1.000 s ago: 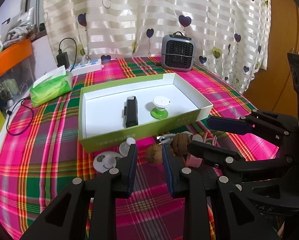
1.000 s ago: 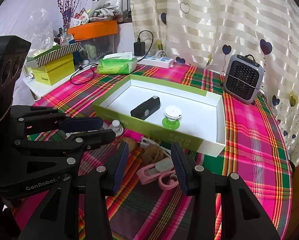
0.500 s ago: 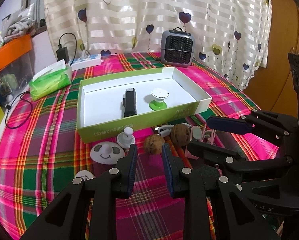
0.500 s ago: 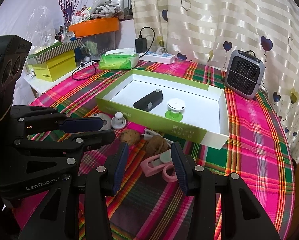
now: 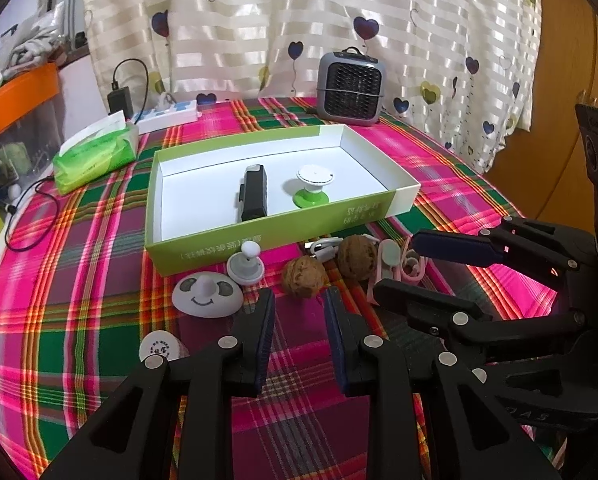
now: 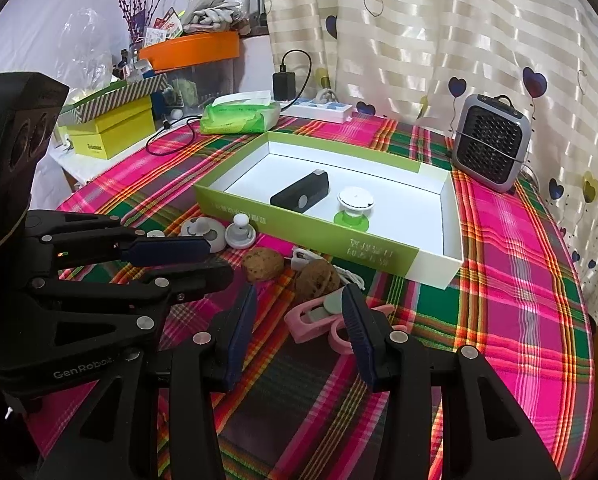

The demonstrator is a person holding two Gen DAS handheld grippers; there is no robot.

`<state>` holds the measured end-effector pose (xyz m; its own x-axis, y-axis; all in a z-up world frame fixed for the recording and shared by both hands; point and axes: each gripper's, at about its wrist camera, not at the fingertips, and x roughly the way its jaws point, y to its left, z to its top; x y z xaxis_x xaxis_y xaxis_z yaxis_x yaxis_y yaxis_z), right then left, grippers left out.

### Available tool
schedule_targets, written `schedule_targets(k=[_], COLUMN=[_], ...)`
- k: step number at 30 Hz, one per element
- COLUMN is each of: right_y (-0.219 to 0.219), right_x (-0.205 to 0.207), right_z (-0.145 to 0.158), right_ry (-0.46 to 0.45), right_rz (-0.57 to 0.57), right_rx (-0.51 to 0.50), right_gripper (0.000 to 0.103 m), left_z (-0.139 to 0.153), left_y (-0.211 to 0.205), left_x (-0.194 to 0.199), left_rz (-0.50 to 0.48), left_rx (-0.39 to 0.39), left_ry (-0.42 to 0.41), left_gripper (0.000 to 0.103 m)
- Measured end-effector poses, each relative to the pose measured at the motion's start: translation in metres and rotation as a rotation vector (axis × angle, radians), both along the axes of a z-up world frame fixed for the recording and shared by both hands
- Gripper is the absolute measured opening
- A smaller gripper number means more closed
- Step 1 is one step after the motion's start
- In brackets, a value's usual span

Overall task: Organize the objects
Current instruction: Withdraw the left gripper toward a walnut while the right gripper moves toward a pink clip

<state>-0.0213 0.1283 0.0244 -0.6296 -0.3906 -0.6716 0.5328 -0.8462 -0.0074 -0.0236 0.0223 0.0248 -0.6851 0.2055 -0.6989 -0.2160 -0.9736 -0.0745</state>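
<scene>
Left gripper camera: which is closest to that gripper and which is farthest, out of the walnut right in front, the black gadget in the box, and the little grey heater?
From the left gripper:
1. Walnut, on the cloth just ahead of the fingertips.
2. Black gadget, lying inside the green box.
3. Grey heater, at the table's far edge by the curtain.

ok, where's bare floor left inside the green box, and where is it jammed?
Inside the green box: bare floor left of the black device, and right of the green-based knob up to the end wall. Crowded: the strip of cloth before the box front, with the walnuts, white knobs and pink clip.
</scene>
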Motion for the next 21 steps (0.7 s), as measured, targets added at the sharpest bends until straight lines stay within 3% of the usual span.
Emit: schedule_targets(k=[21], right_y=[0.023], right_x=[-0.014], right_z=[-0.012], right_ry=[-0.074], right_rz=[-0.102], right_rx=[0.012], right_gripper=[0.045], left_z=[-0.008], left_y=[0.009], left_x=[-0.017], left_rz=[-0.056], left_rx=[-0.037], left_ry=[-0.037], left_gripper=[0.029])
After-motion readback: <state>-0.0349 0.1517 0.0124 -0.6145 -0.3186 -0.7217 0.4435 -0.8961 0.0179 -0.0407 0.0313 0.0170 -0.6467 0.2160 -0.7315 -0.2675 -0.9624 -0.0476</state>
